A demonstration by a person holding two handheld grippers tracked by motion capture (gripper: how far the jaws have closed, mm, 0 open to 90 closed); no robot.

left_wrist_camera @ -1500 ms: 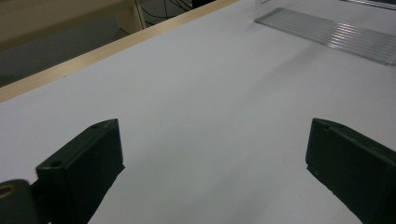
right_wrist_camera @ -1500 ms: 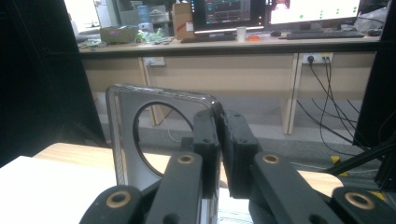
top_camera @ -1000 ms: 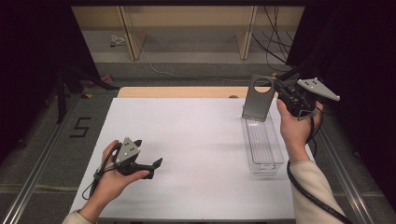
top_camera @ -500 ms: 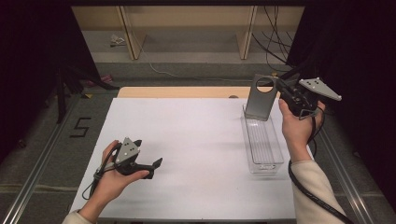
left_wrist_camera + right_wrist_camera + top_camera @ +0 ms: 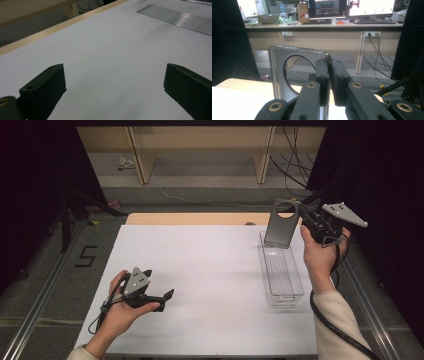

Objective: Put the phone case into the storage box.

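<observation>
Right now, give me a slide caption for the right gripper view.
Right gripper, jaws shut on the edge of a clear phone case with a round camera cutout.

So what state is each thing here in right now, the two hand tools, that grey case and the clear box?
Phone case: upright, lifted above the far end of the tray, pinched at its edge.
Right gripper: shut on the phone case.
Left gripper: jaws wide open, nothing between them, low over the white table.
Clear tray: lying flat, open-topped, looks empty.

Bright table, dark surroundings, soft focus.
</observation>
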